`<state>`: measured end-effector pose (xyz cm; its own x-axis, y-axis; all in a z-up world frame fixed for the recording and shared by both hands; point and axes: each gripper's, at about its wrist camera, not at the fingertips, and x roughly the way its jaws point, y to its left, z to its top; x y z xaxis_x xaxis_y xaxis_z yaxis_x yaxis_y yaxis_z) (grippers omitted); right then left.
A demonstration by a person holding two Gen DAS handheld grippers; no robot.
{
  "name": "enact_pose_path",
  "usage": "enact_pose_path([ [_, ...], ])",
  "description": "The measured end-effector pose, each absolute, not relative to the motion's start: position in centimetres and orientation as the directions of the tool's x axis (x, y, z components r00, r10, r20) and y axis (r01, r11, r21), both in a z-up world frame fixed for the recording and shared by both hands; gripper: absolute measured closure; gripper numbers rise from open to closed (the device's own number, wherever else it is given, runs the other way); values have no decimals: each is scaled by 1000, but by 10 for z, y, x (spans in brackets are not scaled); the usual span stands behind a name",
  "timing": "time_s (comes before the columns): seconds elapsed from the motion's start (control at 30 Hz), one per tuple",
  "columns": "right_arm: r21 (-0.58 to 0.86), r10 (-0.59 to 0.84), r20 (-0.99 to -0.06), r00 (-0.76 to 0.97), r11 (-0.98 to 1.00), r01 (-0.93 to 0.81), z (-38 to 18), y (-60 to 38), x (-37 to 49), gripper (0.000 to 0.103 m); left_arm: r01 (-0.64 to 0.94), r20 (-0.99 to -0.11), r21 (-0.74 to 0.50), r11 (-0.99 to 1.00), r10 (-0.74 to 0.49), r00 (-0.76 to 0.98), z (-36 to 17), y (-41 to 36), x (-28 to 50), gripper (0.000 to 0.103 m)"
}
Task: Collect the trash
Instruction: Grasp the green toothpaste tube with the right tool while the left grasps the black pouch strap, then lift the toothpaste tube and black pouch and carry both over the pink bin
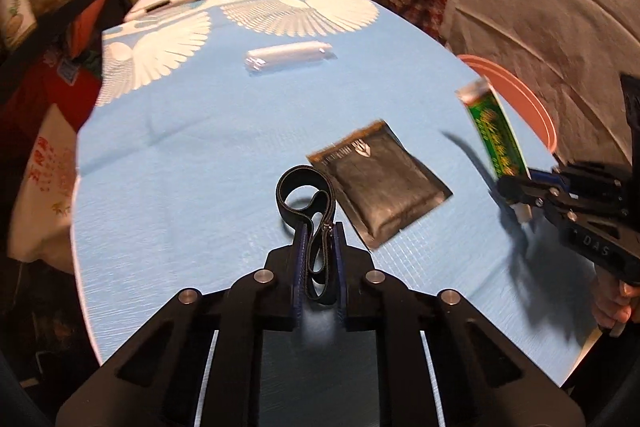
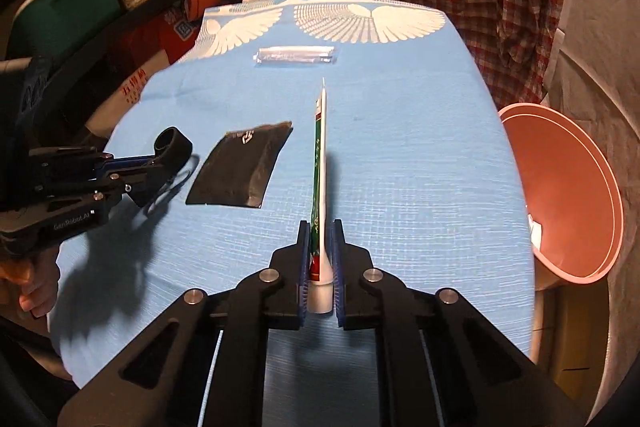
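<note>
So the right gripper (image 2: 320,267) pinches the toothpaste tube (image 2: 320,163), long axis pointing forward; the pink bin (image 2: 568,203) sits to its right, nearer than the left gripper (image 1: 319,259), clamped on a black strap (image 1: 304,195).

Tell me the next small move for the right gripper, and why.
Probably swing the right gripper rightward until it is over the pink bin. It is shut on the green tube, lifted off the table, and the bin stands open just past the table's right edge.

Bare blue tablecloth (image 2: 400,155) lies between the held tube (image 2: 320,187) and the pink bin (image 2: 568,195).
</note>
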<state>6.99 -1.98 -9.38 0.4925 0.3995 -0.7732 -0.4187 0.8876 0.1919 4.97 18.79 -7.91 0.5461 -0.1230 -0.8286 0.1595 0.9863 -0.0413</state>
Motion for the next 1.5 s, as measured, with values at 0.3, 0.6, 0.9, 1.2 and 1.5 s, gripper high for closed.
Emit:
enact_pose_path([
  [0.3,220,428,-740,520,883,-414,-76,-36,67,92,29,-784,-46,998,-55,618,-47,197,47,90],
  [0.6,235,455,-699,552,875,-424,-39,-53,73,92,-25,-732,-63,998,-29,681,-18,183,43,91],
  [0.9,219,482,-666,569,856,-469,11,-65,85,92,-52,-696,-84,995,-21,718,-1,171,46,91],
  [1.2,118,451,-629,633,860,-497,54,-97,114,92,-88,-658,-83,993,12,753,17,160,48,91],
  [1.5,183,418,-592,689,903,-390,33,-152,140,92,-117,-640,-58,991,53,767,27,133,57,91],
])
